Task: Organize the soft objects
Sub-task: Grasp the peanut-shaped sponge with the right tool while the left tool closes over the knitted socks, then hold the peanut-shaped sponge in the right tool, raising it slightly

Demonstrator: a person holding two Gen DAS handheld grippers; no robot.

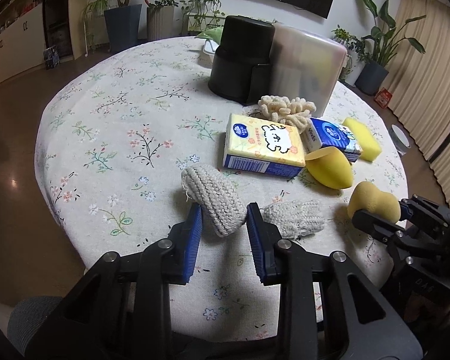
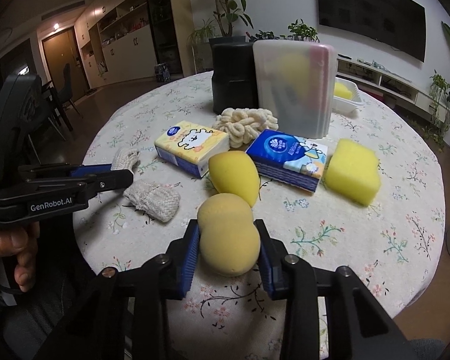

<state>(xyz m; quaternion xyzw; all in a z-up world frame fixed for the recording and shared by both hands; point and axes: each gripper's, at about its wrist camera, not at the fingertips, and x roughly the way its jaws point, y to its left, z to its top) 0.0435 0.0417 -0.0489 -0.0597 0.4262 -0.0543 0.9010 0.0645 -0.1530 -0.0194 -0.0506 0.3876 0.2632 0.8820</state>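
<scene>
In the right wrist view, two tissue packs (image 2: 192,150) (image 2: 286,159) lie side by side at frame centre, a looped cloth (image 2: 243,124) behind them. Two tall containers (image 2: 231,81) (image 2: 297,90) stand further back. A sponge block (image 2: 352,174) lies right; two knitted pieces (image 2: 153,199) (image 2: 124,157) lie left on the table (image 2: 360,240).

A round table is covered by a floral tablecloth (image 1: 120,138). At its far side a black cylindrical container (image 1: 240,60) is set, with a translucent lidded box (image 2: 294,87) touching it on the right. Potted plants (image 1: 126,15) are lined along the back wall, under a dark wall-mounted screen (image 2: 372,15). Beige curtains (image 1: 429,90) are hung at the right. White cabinets (image 2: 120,48) and a brown door (image 2: 57,60) are seen at the left.
</scene>
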